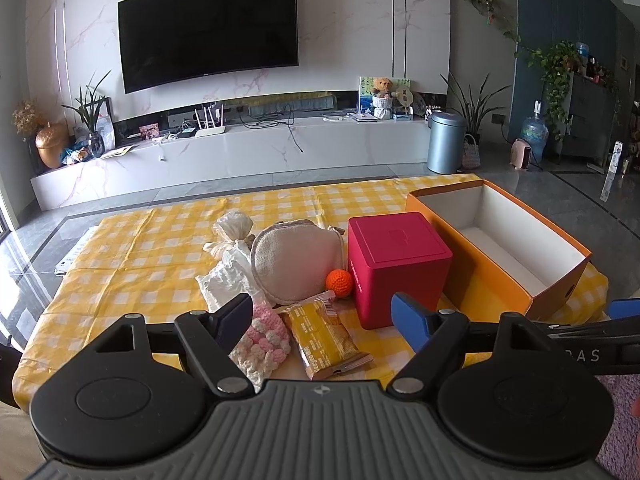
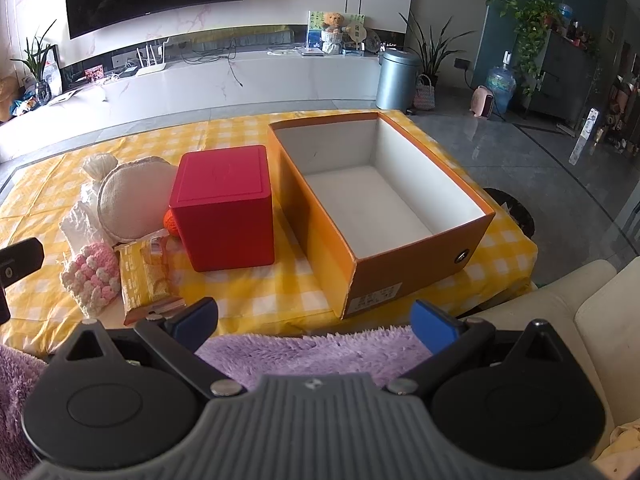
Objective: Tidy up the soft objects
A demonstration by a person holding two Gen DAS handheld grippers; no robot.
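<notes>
Soft objects are all still out on the table, so we judge the sorting not yet begun. Our left gripper (image 1: 322, 314) hangs with its jaws apart and empty just above the pink-and-white crochet piece (image 1: 264, 346) and the yellow snack packet (image 1: 326, 340). Our right gripper (image 2: 314, 320) is likewise spread wide, holding nothing, over a purple fluffy fabric (image 2: 312, 350) at the table's near edge. Beyond lie the beige round cushion (image 1: 294, 266), the white pouch (image 1: 226, 276) and the orange crochet ball (image 1: 339, 280) beside the red box (image 1: 398, 264). The orange cardboard box (image 2: 424, 264) stands open and bare inside.
</notes>
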